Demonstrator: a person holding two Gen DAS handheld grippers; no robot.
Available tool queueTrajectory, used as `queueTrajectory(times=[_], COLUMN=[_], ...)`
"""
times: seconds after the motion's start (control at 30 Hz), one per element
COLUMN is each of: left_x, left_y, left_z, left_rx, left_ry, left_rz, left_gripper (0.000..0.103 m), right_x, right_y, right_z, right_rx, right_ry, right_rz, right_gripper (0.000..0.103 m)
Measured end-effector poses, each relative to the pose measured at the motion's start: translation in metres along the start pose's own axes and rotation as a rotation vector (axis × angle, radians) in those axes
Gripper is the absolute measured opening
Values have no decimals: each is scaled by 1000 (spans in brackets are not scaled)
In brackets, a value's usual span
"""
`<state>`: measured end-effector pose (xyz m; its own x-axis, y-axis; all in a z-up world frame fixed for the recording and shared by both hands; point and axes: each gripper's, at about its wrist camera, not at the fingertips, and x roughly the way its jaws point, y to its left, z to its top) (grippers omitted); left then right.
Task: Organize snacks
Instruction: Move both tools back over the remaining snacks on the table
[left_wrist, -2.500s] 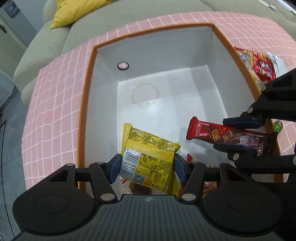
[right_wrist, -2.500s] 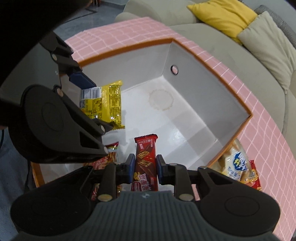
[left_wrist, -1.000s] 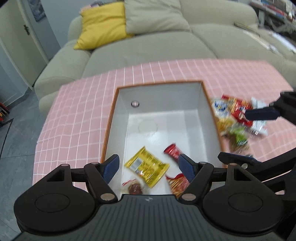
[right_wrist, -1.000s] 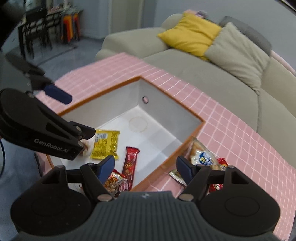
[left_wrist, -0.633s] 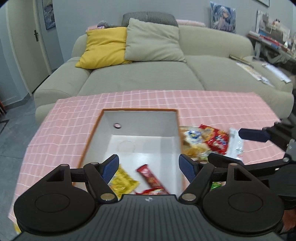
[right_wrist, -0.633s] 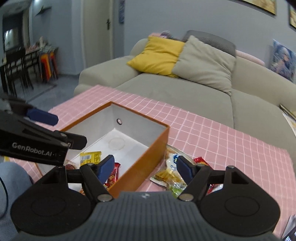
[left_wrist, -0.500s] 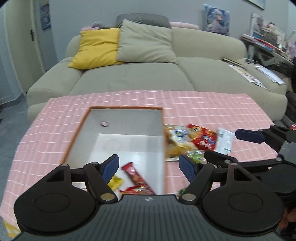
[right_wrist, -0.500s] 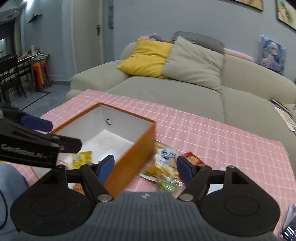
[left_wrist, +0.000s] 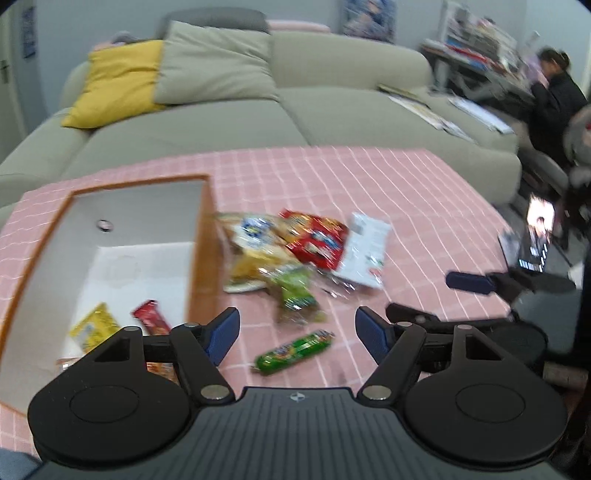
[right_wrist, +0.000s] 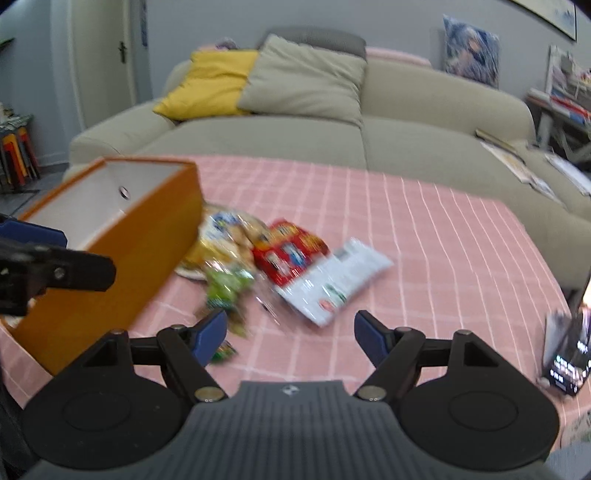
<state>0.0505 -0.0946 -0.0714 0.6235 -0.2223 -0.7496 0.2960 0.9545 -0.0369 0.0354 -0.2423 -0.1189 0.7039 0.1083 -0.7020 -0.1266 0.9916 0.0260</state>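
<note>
An orange box (left_wrist: 195, 236) with white walls stands at the left on the pink checked cloth; a yellow packet (left_wrist: 94, 325) and a red bar (left_wrist: 151, 321) lie inside. Right of it is a pile: a yellow-white bag (left_wrist: 251, 243), a red bag (left_wrist: 314, 240), a white packet (left_wrist: 364, 251) and a green bag (left_wrist: 295, 291). A green roll (left_wrist: 295, 350) lies alone in front. My left gripper (left_wrist: 297, 334) hovers over that roll, jaws wide and closing, gripping nothing. My right gripper (right_wrist: 290, 336) is open and empty, just short of the white packet (right_wrist: 332, 280) and green bag (right_wrist: 229, 284).
A beige sofa (right_wrist: 295, 140) with yellow and grey cushions runs behind the table. A phone on a stand (right_wrist: 569, 354) sits at the table's right edge. A person (left_wrist: 554, 85) sits far back right. Bare cloth (right_wrist: 443, 251) lies right of the pile.
Both grippers let go of the yellow packet and red bar in the box, pulled back, then swung right and down towards the snack pile. The box slid to the left of both views.
</note>
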Motion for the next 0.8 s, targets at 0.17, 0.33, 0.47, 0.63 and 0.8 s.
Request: queueTrajectory(times=[0.17, 0.33, 0.47, 0.63, 0.8], left_x=[25, 52, 76, 109, 128], left_y=[-15, -26, -32, -31, -27], left_z=[-9, -15, -16, -17, -17], left_rx=[82, 157, 214, 248, 279], left_ry=[73, 136, 188, 268, 324], left_rz=[-12, -9, -3, 26, 53], left_gripper=[80, 80, 80, 79, 78], right_x=[12, 24, 31, 39, 48], right_y=[-16, -24, -24, -26, -27], right_z=[-10, -12, -14, -16, -16], right_rx=[6, 14, 4, 15, 10], right_ry=[41, 73, 82, 95, 103], right_rz=[4, 21, 35, 51, 72], right_gripper=[67, 64, 62, 62, 62])
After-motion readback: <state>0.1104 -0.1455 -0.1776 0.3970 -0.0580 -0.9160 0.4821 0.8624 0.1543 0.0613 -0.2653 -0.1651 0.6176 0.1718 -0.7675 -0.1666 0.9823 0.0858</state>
